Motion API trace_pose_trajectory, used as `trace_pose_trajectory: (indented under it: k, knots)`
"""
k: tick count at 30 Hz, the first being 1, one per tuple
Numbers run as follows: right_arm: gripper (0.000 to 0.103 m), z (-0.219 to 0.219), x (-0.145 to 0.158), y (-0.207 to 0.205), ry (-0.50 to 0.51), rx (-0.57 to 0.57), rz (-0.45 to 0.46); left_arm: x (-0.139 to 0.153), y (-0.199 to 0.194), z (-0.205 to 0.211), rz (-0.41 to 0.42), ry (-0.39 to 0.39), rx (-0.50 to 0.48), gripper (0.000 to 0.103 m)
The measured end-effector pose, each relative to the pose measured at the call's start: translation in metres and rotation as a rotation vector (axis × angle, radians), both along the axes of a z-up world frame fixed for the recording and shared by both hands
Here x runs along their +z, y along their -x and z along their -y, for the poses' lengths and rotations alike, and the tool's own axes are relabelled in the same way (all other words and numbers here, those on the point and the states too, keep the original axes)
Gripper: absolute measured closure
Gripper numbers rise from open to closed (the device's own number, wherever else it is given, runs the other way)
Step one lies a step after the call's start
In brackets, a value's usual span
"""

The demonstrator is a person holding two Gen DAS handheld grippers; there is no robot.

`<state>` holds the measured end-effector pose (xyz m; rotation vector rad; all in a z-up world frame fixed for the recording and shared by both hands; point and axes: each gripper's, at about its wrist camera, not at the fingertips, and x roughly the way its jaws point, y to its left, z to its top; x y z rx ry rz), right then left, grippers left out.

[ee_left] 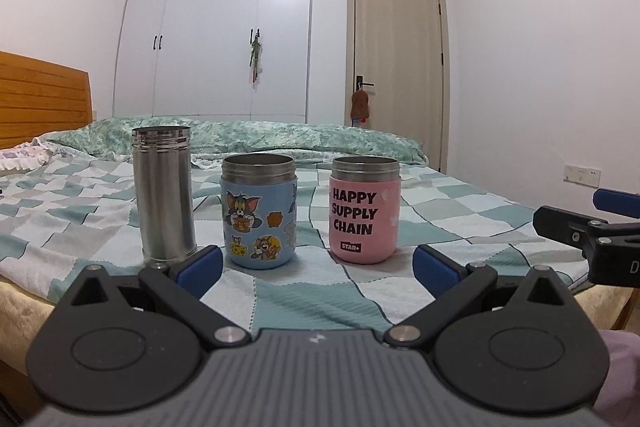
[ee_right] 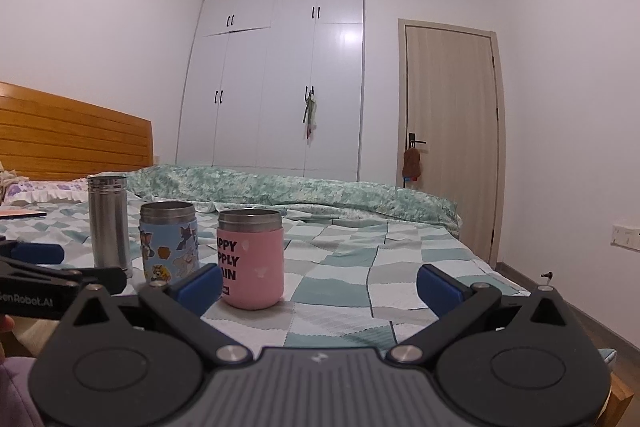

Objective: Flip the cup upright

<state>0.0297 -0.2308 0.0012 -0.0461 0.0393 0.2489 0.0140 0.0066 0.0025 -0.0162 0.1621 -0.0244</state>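
Note:
Three cups stand upright in a row on the checked bedspread (ee_left: 316,303): a tall steel cup (ee_left: 164,195) on the left, a blue cartoon cup (ee_left: 260,213) in the middle, a pink "HAPPY SUPPLY CHAIN" cup (ee_left: 365,209) on the right. All have open mouths facing up. They also show in the right wrist view: steel (ee_right: 109,223), blue (ee_right: 169,241), pink (ee_right: 251,258). My left gripper (ee_left: 318,269) is open and empty, just short of the blue and pink cups. My right gripper (ee_right: 320,281) is open and empty, to the right of the pink cup.
A green quilt (ee_left: 256,141) lies bunched behind the cups. A wooden headboard (ee_left: 40,95) is at the left. A white wardrobe (ee_left: 216,27) and a door (ee_left: 398,67) stand behind the bed. The bed's near edge runs just under both grippers.

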Motion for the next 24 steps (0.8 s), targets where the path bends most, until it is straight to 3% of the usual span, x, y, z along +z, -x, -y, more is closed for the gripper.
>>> trace_pose_trajectory:
  k: [24]
  knots:
    - [0.000,-0.0012,-0.0012,-0.0006,0.003,0.001,0.000,-0.0008,-0.0002,0.0008,0.001,0.000,-0.003,0.000]
